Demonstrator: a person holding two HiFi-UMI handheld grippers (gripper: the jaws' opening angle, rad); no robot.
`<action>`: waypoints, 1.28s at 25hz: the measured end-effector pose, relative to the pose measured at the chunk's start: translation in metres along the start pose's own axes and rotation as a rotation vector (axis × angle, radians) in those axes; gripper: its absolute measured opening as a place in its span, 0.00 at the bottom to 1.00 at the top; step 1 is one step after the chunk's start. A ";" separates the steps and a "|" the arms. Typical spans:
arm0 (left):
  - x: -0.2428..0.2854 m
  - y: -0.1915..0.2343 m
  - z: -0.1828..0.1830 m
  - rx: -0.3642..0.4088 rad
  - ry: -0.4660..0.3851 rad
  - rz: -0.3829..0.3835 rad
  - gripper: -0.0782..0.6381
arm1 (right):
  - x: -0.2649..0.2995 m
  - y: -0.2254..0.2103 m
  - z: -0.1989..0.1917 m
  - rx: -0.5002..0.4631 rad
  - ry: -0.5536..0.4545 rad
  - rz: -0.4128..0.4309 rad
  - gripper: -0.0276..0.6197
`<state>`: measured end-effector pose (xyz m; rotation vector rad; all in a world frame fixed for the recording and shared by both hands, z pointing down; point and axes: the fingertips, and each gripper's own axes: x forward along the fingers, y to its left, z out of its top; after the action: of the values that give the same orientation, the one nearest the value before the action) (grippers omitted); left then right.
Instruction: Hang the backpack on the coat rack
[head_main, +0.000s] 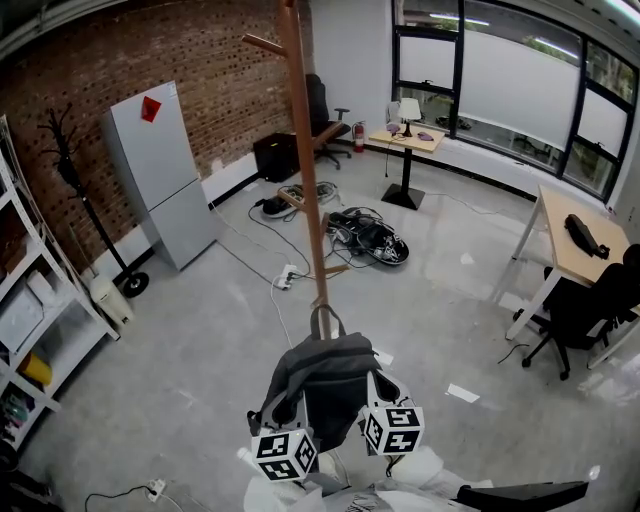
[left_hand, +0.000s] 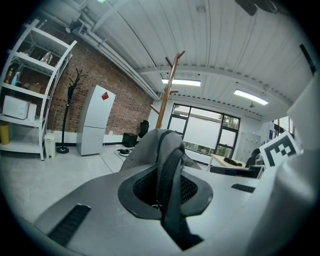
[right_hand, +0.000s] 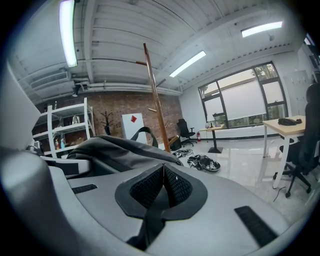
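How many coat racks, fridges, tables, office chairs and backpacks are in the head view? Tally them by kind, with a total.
Coat racks: 2
Fridge: 1
Tables: 2
Office chairs: 2
Backpack: 1
Total: 8

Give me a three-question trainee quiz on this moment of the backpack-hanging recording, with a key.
1. True or false: the backpack already hangs on the wooden coat rack.
2. What does the left gripper clamp? A) a strap of the backpack B) a rack peg C) nothing
3. What does the grey fridge stand against?
Key: 1 false: the left gripper and the right gripper hold it in front of the rack. 2 A. 3 the brick wall.
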<state>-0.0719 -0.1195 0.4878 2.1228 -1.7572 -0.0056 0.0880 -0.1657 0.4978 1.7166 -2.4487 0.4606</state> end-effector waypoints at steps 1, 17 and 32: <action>0.004 0.004 0.002 -0.002 0.002 -0.001 0.14 | 0.006 0.003 0.002 -0.003 0.001 0.002 0.06; 0.059 0.048 0.006 -0.026 0.079 -0.068 0.14 | 0.080 0.031 0.010 -0.011 0.035 -0.019 0.06; 0.076 0.055 -0.010 -0.053 0.140 -0.090 0.14 | 0.103 0.029 0.001 0.021 0.061 -0.021 0.06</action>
<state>-0.1048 -0.1966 0.5312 2.1087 -1.5652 0.0700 0.0252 -0.2496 0.5191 1.7087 -2.3899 0.5298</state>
